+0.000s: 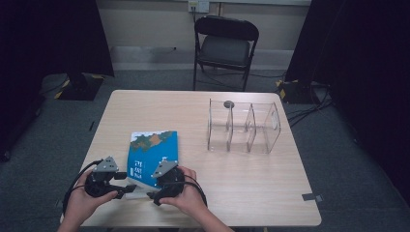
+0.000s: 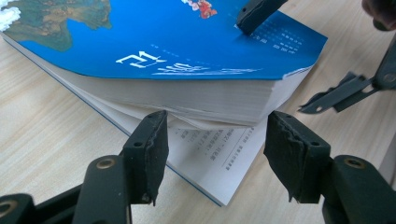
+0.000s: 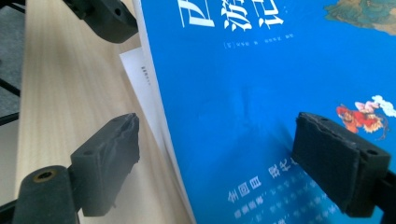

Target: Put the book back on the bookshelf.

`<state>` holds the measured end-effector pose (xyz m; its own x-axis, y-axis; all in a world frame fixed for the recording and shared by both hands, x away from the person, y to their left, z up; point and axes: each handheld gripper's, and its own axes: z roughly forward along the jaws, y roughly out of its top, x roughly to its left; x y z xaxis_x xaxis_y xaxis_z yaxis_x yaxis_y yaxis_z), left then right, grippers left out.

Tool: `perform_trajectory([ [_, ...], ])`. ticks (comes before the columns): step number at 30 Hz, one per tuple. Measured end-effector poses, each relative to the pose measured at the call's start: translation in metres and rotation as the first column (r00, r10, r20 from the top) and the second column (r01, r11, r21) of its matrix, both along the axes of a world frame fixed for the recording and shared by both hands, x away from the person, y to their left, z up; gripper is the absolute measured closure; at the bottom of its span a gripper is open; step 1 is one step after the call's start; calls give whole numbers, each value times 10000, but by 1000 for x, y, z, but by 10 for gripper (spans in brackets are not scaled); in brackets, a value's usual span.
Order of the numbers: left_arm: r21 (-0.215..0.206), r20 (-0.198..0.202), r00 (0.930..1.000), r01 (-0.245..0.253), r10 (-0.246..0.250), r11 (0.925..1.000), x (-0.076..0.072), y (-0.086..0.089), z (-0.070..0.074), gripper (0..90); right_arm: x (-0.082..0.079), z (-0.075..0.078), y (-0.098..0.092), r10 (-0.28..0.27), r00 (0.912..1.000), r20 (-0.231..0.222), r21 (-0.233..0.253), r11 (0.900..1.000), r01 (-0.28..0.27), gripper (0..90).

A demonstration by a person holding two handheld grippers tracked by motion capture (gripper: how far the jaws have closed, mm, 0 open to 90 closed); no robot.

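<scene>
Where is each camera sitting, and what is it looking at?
High view: above the person's side, facing forward and down at the table, blue book and clear organizer; both hands show, holding the left gripper and right gripper.
Left gripper view: on the left gripper, open, facing the book's page edge.
Right gripper view: on the right gripper, open, straddling the cover's edge.
Shared: all show the book.

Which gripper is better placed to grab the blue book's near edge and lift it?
Left, probably. The left gripper is open, level with the page edge of the blue book, where a page sticks out. The right gripper hovers open over the cover, not at an edge.
</scene>
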<state>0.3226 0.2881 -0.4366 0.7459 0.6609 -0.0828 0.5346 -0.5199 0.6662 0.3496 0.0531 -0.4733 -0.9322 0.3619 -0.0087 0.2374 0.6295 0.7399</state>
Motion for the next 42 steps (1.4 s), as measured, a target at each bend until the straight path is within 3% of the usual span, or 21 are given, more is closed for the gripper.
perform_trajectory([
  [3, -71, -54, 10000, -60, 60, 10000, 0, 0, 0, 398, 0, -1, 3, -248, 9997, 22, 43, 9997, 247, 145],
  [5, -41, -25, 10000, -40, 40, 10000, 0, 0, 0, 398, -2, -1, 5, -318, 9989, 345, -158, 9993, 324, 194],
  [7, -21, -40, 10000, -24, 24, 10000, 1, 0, 0, 398, -1, -1, 5, -219, 9966, 796, -367, 9990, 248, 240],
  [11, -55, -132, 9999, -36, 35, 10000, 1, 0, -1, 398, 0, 0, 7, -61, 9966, 819, -574, 9983, 108, 252],
  [18, -23, -113, 9999, -72, 72, 10000, 1, 0, -2, 397, -4, -1, 12, 186, 9888, 1482, -1005, 9949, -37, 256],
  [23, -181, -159, 9998, -121, 118, 9998, 1, 1, -3, 398, -2, 0, 9, 263, 9910, 1309, -747, 9971, -166, 324],
  [27, -346, -197, 9997, -157, 150, 9993, 2, 4, -5, 400, -1, 4, 8, 418, 9930, 1104, -762, 9965, -335, 434],
  [30, -472, -165, 9997, -163, 156, 9988, 2, 2, -6, 353, 0, 7, 5, 551, 9938, 963, -566, 9972, -498, 516],
  [32, -439, -124, 9999, -107, 102, 9990, 3, 3, -7, 340, 0, 9, 5, 692, 9923, 1030, -649, 9959, -628, 560],
  [35, -714, -7, 9999, -142, 142, 9973, 2, 4, -9, 324, 0, 12, 6, 804, 9920, 969, -743, 9945, -733, 602],
  [37, -637, 373, 9991, -154, 178, 9979, 2, 4, -10, 257, 0, 13, 6, 802, 9923, 947, -800, 9941, -727, 620],
  [40, -960, 198, 9998, 68, -49, 9954, 2, 5, -13, 223, 1, 16, 7, 877, 9928, 817, -920, 9925, -801, 640],
  [42, -885, 136, 9997, 206, -195, 9959, 1, 5, -15, 206, 3, 18, 8, 945, 9927, 745, -1043, 9908, -864, 648],
])
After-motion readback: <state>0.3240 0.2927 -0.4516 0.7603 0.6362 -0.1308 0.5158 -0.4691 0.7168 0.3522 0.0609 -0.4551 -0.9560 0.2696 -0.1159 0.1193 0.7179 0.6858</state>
